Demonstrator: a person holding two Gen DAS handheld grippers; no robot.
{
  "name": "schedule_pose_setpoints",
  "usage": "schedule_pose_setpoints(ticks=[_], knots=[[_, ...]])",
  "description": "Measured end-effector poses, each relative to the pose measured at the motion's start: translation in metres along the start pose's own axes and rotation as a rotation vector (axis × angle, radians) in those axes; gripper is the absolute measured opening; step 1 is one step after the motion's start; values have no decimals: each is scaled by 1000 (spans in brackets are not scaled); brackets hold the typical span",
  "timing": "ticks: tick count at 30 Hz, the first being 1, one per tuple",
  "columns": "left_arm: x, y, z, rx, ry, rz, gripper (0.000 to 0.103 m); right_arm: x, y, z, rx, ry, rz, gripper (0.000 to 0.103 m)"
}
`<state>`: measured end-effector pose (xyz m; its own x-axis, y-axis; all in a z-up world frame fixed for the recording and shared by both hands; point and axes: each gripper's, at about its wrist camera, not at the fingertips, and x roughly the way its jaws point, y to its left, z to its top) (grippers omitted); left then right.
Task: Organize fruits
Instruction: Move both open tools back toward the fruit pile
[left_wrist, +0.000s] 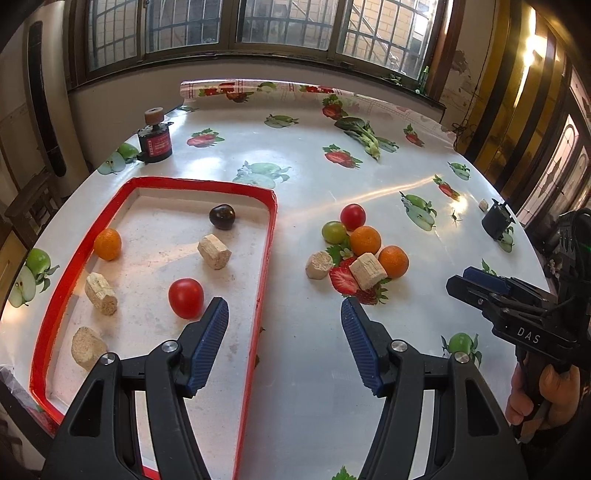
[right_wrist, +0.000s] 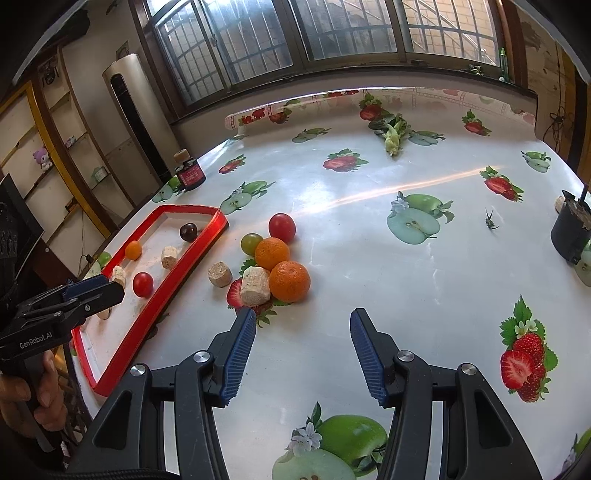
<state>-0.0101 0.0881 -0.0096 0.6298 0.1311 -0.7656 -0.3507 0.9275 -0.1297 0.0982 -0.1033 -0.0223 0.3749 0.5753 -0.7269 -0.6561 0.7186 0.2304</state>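
A round tabletop (left_wrist: 314, 369) covered in a glossy cloth printed with apples and strawberries; a person holds a claw in each hand above its near edge.

The left claw (left_wrist: 284, 308) stands fairly wide, its blue ribbed pads apart and holding nothing; it hangs over the right wall of a red-rimmed tray (left_wrist: 266, 258), one finger above the tray floor, the other above bare cloth; it touches no object.

The right claw (right_wrist: 303, 321) stands moderately open and empty, over the cloth just in front of a pile of loose fruit; a person's hand (left_wrist: 535, 398) grips its handle at the right edge of the left view.

Inside the tray lie a red tomato (left_wrist: 185, 297) near the left claw's finger, a small orange (left_wrist: 107, 243) by the left wall, a dark plum-like fruit (left_wrist: 222, 216) near the far wall, and three pale cork-like blocks (left_wrist: 214, 251).

Outside, to the right of the tray, sits the pile: two oranges (right_wrist: 289, 280) touching each other, a green tomato (right_wrist: 252, 243), a red tomato (right_wrist: 282, 228), and two more pale blocks, one (right_wrist: 255, 285) leaning against the nearer orange.

Farther back: a leafy green vegetable (right_wrist: 391, 134), a dark jar (right_wrist: 190, 175) with a cork on top, and a black pot (right_wrist: 570, 232) at the right edge.
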Motion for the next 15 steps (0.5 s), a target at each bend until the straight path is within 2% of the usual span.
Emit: schedule_pose_setpoints(ticks=[9, 15], knots=[[45, -29, 4, 68, 64, -44, 62, 14, -6, -1, -13, 27, -8, 55], [80, -30, 19, 72, 103, -37, 60, 31, -6, 6, -35, 51, -3, 54]])
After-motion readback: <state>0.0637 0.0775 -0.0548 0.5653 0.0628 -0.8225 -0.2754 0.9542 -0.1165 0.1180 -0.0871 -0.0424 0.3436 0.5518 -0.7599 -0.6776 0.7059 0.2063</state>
